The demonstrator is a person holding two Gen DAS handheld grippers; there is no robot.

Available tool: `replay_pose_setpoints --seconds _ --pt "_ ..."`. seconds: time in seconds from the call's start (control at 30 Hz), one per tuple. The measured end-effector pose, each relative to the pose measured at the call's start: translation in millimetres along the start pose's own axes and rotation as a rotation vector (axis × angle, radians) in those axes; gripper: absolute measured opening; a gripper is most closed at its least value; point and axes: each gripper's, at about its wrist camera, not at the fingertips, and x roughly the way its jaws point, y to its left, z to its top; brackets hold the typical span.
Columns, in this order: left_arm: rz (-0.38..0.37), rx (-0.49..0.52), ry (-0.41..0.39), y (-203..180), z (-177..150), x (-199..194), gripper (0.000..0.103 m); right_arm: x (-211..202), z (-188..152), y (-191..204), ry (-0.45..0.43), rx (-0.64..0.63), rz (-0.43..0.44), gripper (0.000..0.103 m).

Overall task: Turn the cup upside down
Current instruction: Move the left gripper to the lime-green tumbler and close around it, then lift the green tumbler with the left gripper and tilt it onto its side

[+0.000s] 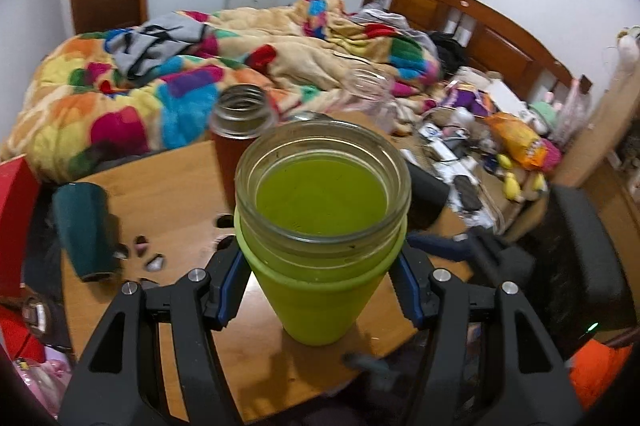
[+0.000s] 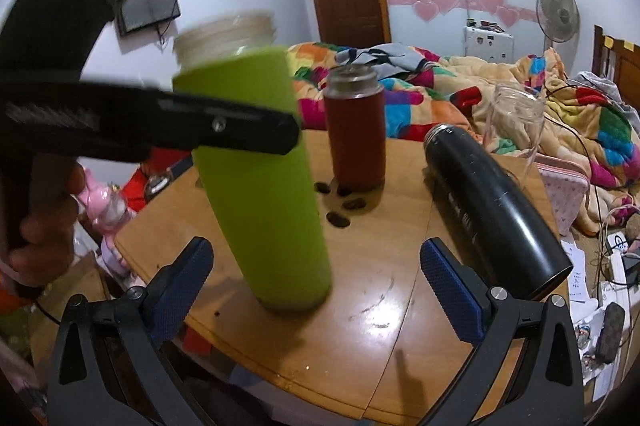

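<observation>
The cup is a tall glass cup in a lime green sleeve, mouth up, with a clear threaded rim. My left gripper is shut on its upper part, one blue pad on each side. In the right wrist view the cup leans a little, with its base on or just above the wooden table, and the left gripper crosses in front of it. My right gripper is open and empty, low at the table's near edge, with the cup's base between its fingers.
A red-brown flask stands behind the cup. A black flask lies on its side at right, a clear jar beyond it. A dark teal cup lies at left. A bed with a colourful blanket lies behind the table.
</observation>
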Motion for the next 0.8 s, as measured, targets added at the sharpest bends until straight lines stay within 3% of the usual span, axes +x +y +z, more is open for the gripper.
replay_pose_setpoints --seconds 0.1,0.17,0.23,0.3,0.33,0.53,0.6,0.73,0.8 --pt "-0.06 -0.027 0.022 -1 3 2 0.062 3 -5 3 -0.009 -0.013 0.064 0.103" --pt "-0.099 -0.057 0.036 2 5 4 0.062 8 -5 4 -0.002 -0.026 0.056 0.102" --pt "-0.13 -0.087 0.042 7 5 3 0.062 16 -7 4 0.021 -0.036 0.036 0.092" --pt "-0.144 -0.111 0.041 11 5 2 0.062 20 -7 2 0.039 -0.027 0.047 0.071" --pt "-0.152 -0.118 0.039 13 4 0 0.062 23 -6 0 0.051 -0.021 0.044 0.067" --pt "-0.173 -0.144 0.023 23 3 2 0.063 23 -6 8 0.029 -0.06 0.017 0.066" --pt "-0.163 -0.158 0.013 26 2 3 0.063 24 -7 9 0.023 -0.065 0.009 0.066" --pt "-0.042 -0.161 -0.001 30 1 10 0.071 28 -6 10 0.021 -0.083 0.001 0.065" --pt "-0.023 -0.191 0.01 38 -3 17 0.073 30 -6 13 0.023 -0.096 0.003 0.064"
